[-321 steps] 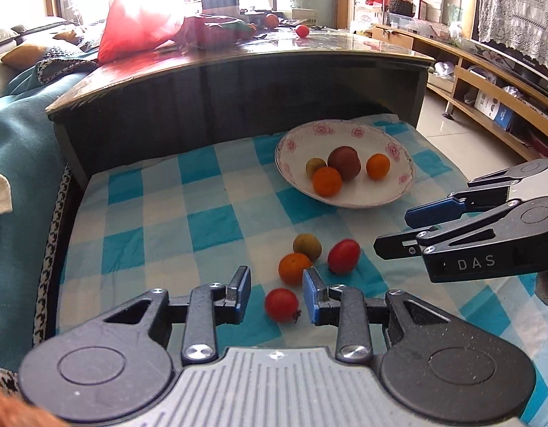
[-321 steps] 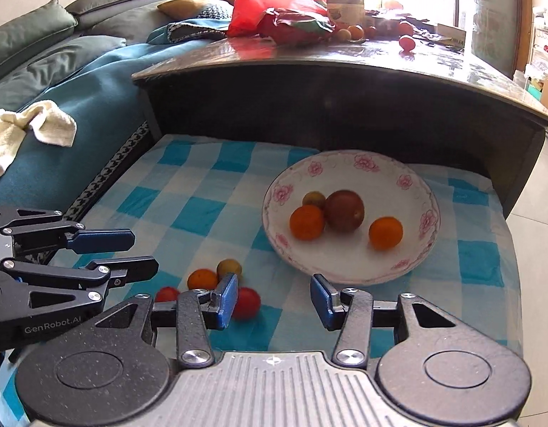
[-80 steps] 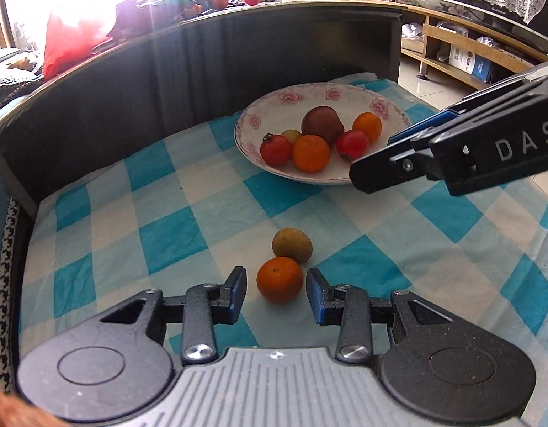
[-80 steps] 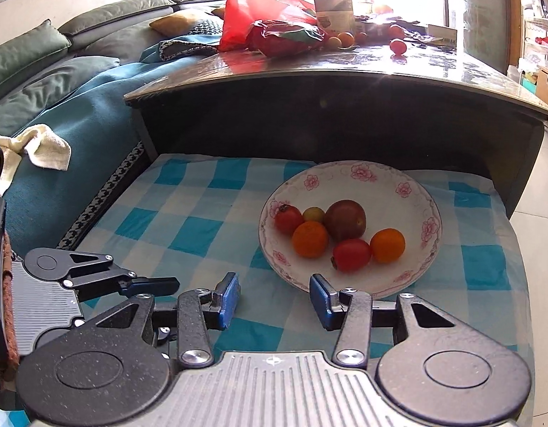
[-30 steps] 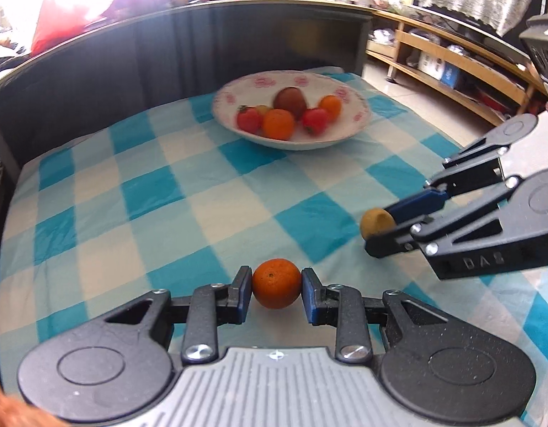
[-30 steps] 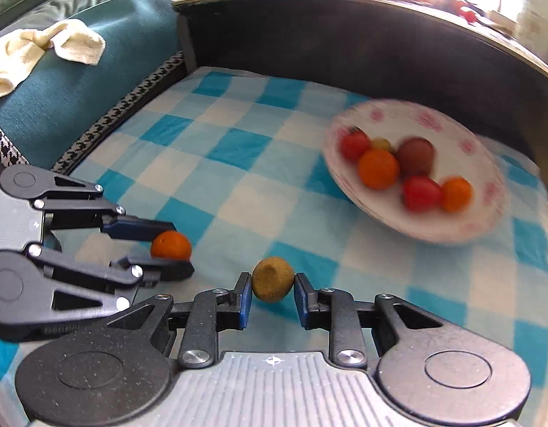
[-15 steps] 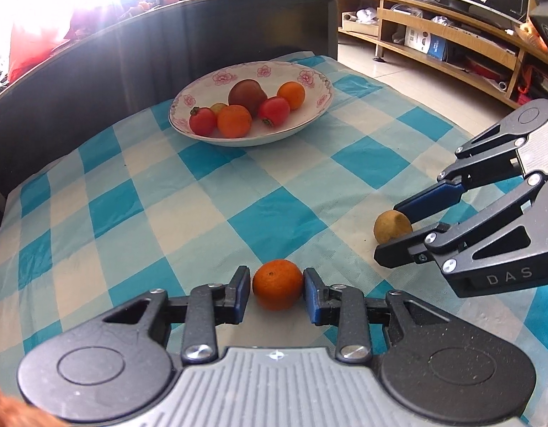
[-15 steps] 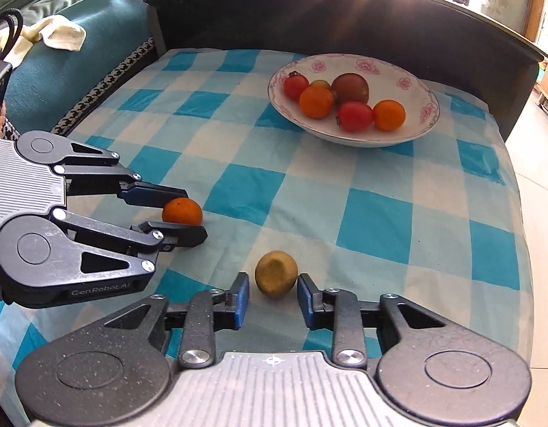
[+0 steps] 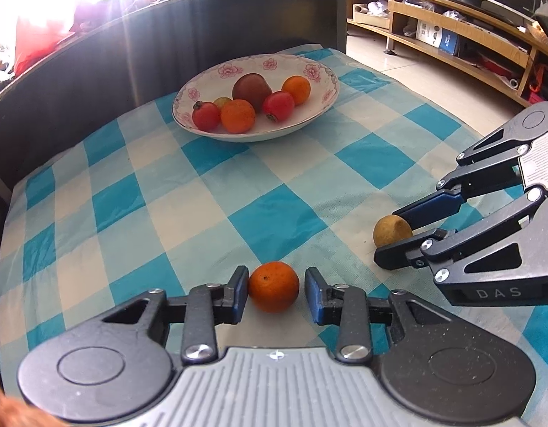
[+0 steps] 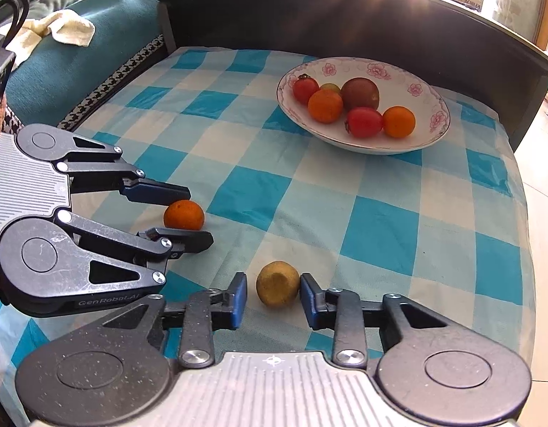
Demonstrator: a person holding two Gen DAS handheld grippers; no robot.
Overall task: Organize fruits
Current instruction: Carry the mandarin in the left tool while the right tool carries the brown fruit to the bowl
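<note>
A small orange (image 9: 273,293) lies on the blue checked cloth (image 9: 274,213) between the pads of my left gripper (image 9: 275,281), with a thin gap on its right side, so the gripper is open. In the right wrist view the same orange (image 10: 183,215) sits between that left gripper's (image 10: 199,215) fingers. A brown-green fruit (image 10: 276,284) rests on the cloth inside my right gripper (image 10: 272,281), whose jaws are closing, with a gap still at the left pad. From the left wrist view this fruit (image 9: 391,229) pokes out between the right gripper's (image 9: 387,236) tips. The flowered bowl (image 9: 209,82) holds several fruits.
A dark curved table wall (image 10: 345,17) rises behind the bowl (image 10: 430,106). A teal sofa with a cream rag (image 10: 60,28) lies to the left. The cloth ends at bare floor (image 10: 544,185) on the right. Wooden shelves (image 9: 451,32) stand beyond.
A second ago both grippers were shut on their fruits and held them. Now both fruits rest on the cloth with the pads slightly off them. Both views have swung a little.
</note>
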